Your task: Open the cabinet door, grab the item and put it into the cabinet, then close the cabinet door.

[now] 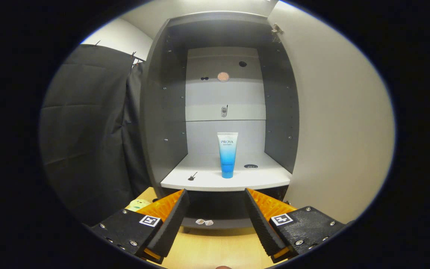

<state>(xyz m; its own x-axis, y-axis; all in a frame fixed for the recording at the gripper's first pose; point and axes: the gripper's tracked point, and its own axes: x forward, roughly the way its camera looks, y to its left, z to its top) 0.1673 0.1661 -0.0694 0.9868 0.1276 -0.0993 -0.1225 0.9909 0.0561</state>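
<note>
A white-and-blue tube (227,155) stands upright on its cap on the white shelf (207,181) inside the cabinet (162,112). The cabinet door (334,123) is swung wide to the right, its inner face pale. My gripper (217,196) is open, its two fingers spread apart below and in front of the shelf's front edge. Nothing sits between the fingers. The tube is beyond the fingertips, roughly centred between them.
Small stickers mark the shelf and the cabinet's back wall. A wooden table top (215,246) lies under the fingers, with two small dice (204,222) by the cabinet base and a pale green toy (139,204) at the left. Black cloth (88,142) hangs left of the cabinet.
</note>
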